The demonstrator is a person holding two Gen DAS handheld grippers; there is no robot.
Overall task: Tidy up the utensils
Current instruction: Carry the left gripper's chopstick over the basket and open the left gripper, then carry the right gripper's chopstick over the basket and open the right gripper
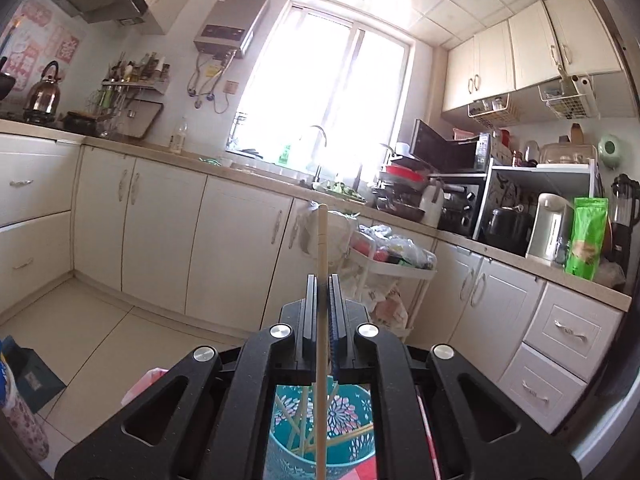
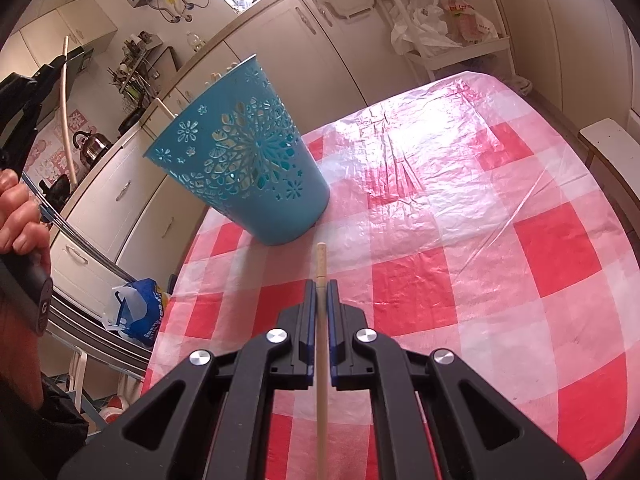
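Observation:
My left gripper (image 1: 322,280) is shut on a wooden chopstick (image 1: 322,248) that stands upright above the teal cut-out basket (image 1: 352,456), seen below between the gripper arms with several chopsticks inside. My right gripper (image 2: 321,285) is shut on another wooden chopstick (image 2: 321,264) held above the checked tablecloth, just short of the teal basket (image 2: 248,160). The left gripper with its chopstick (image 2: 66,112) shows at the far left of the right wrist view, above and left of the basket.
The table with a red and white checked cloth (image 2: 460,220) carries the basket near its far left edge. A white trolley with bags (image 2: 448,12) stands beyond the table. Kitchen cabinets and counter (image 1: 224,168) run behind. A blue bag (image 2: 140,312) lies on the floor.

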